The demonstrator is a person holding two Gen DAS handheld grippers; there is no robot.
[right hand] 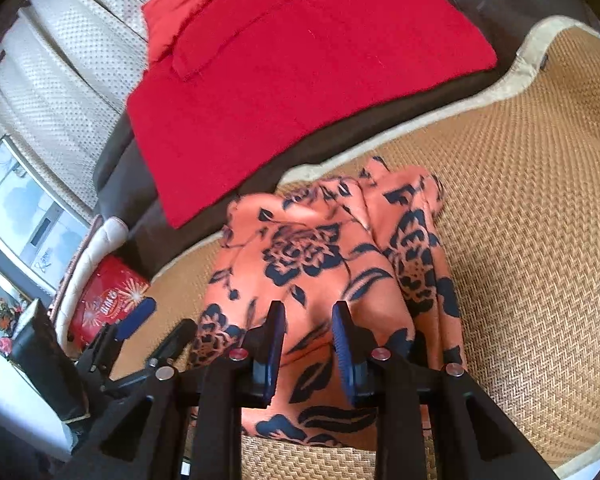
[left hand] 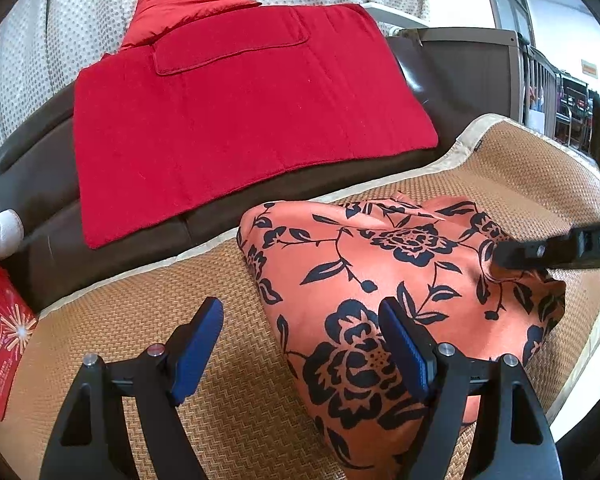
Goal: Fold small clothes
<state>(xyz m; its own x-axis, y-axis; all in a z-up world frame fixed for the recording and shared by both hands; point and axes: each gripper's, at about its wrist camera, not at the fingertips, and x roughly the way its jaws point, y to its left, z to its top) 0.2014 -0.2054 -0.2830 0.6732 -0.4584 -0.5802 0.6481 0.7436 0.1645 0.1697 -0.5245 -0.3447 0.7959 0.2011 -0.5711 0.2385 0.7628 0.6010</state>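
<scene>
An orange garment with black flowers (left hand: 384,280) lies bunched on a woven straw mat (left hand: 148,304). My left gripper (left hand: 300,320) is open and empty, its right finger over the garment's near-left edge, its left finger over the mat. My right gripper (right hand: 309,320) hovers over the garment (right hand: 300,256) with its jaws partly open and nothing between them. The right gripper also shows at the right edge of the left wrist view (left hand: 500,258), touching or just over the cloth. The left gripper shows at the lower left of the right wrist view (right hand: 160,320).
A red towel (left hand: 236,120) and a red cushion (left hand: 180,4) lie on a dark brown sofa (left hand: 44,184) behind the mat. A red packet (left hand: 0,340) sits at the left. Dotted curtains (left hand: 40,40) hang behind.
</scene>
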